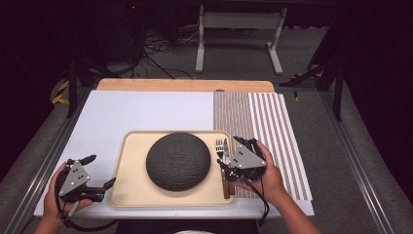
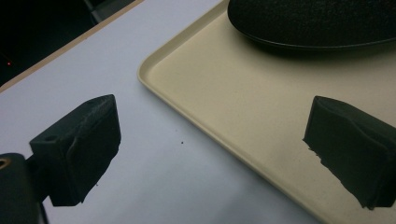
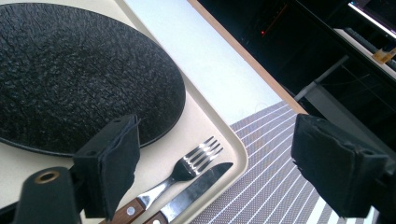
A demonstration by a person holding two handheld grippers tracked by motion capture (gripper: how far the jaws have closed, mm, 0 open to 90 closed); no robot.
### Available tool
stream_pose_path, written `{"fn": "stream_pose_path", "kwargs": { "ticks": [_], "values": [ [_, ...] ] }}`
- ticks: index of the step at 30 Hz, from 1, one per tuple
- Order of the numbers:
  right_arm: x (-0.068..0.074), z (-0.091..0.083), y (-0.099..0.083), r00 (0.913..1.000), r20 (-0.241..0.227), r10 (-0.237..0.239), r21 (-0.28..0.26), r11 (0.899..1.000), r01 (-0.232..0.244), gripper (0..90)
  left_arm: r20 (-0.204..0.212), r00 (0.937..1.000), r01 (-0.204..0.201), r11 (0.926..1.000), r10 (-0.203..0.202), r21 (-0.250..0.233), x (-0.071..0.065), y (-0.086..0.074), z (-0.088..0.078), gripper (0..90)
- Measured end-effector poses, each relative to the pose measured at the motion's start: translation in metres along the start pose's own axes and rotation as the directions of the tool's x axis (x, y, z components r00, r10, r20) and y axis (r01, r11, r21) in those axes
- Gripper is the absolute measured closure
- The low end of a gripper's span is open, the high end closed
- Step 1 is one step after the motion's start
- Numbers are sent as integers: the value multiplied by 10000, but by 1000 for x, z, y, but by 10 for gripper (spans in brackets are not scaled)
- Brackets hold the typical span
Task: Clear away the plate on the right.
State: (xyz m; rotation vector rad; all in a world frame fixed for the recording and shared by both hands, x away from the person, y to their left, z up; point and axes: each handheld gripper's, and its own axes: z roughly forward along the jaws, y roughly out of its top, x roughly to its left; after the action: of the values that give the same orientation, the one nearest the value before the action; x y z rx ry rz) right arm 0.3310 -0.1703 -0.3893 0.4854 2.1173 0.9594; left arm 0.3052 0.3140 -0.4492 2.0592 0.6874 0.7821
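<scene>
Two grippers sit at the near edge of the table, one at each side of a beige tray (image 1: 127, 187). The right gripper (image 1: 228, 161), at about 3 o'clock from the tray's middle, hovers over the tray's right rim with its jaws wide apart and nothing between them. Below it a fork (image 3: 187, 169) and a knife (image 3: 198, 188), both with brown wooden handles, lie side by side just inside that rim, tips toward 12 o'clock in the high view, the knife nearer the rim. A dark, rough round plate (image 1: 178, 161) rests in the tray's middle, at 9 o'clock from the cutlery. The left gripper (image 1: 101, 171), at 8 o'clock from the plate, is also spread open and empty, one jaw over the white table (image 2: 154, 186), the other over the tray's corner. A striped mat (image 1: 277, 131) lies at 3 o'clock of the tray
</scene>
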Motion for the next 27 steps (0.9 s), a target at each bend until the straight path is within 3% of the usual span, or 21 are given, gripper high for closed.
{"fn": "stream_pose_path", "kwargs": {
  "ticks": [12, 21, 27],
  "values": [
    [-3, -9, -16, 9991, 48, 415, 176, 9990, -416, 165, 22, 10000, 1, 10000, -1, -5, 1, 0, 1, 46],
    [-3, -16, -32, 9988, 198, 453, 394, 9982, -460, 163, 58, 10000, -7, 10000, 7, 12, 0, 1, 3, 46],
    [-6, -22, -46, 9946, 300, 996, 303, 9945, -1005, 139, 137, 9999, -22, 10000, 21, 76, -1, 1, 5, 46]
  ]
}}
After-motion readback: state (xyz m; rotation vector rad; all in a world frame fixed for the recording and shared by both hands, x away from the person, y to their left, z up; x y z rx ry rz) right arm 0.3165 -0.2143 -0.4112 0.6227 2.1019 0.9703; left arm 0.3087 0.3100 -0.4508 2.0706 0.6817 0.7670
